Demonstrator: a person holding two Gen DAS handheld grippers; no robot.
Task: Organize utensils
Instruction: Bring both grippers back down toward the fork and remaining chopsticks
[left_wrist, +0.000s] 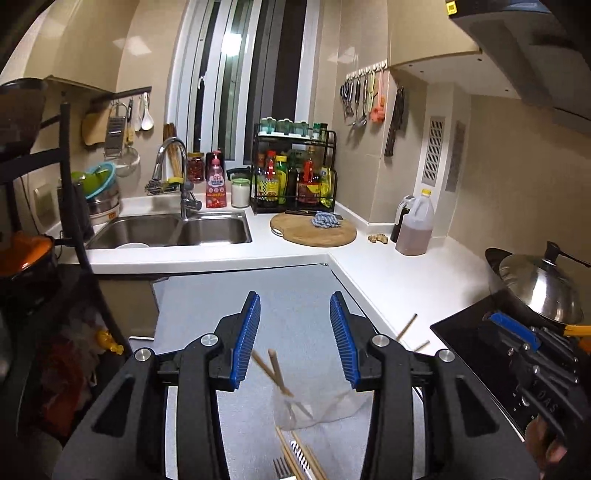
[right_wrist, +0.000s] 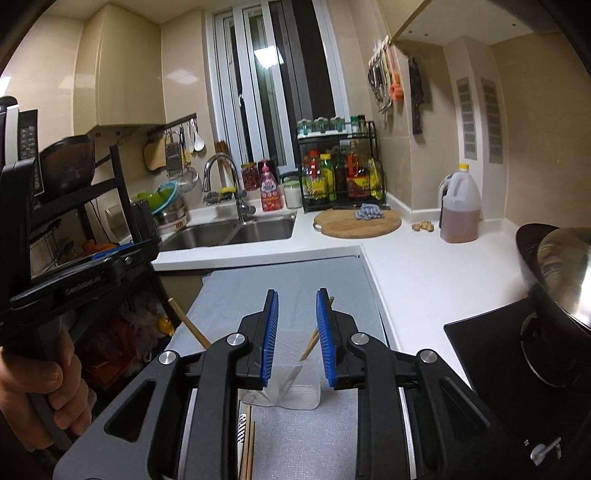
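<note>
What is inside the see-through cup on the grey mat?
Wooden chopsticks stand tilted inside the clear cup, their tops poking out above the rim. The cup's bottom is partly hidden behind the gripper fingers, so anything else inside cannot be told.

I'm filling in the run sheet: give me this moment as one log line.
left gripper: open, nothing held | right gripper: open, nothing held | chopsticks: some standing in clear cup | fork: on mat

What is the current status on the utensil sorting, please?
Left tool open, right tool open, nothing gripped. Chopsticks standing in the clear cup on the grey mat; more chopsticks and a fork lying near. Nothing in the way.
</note>
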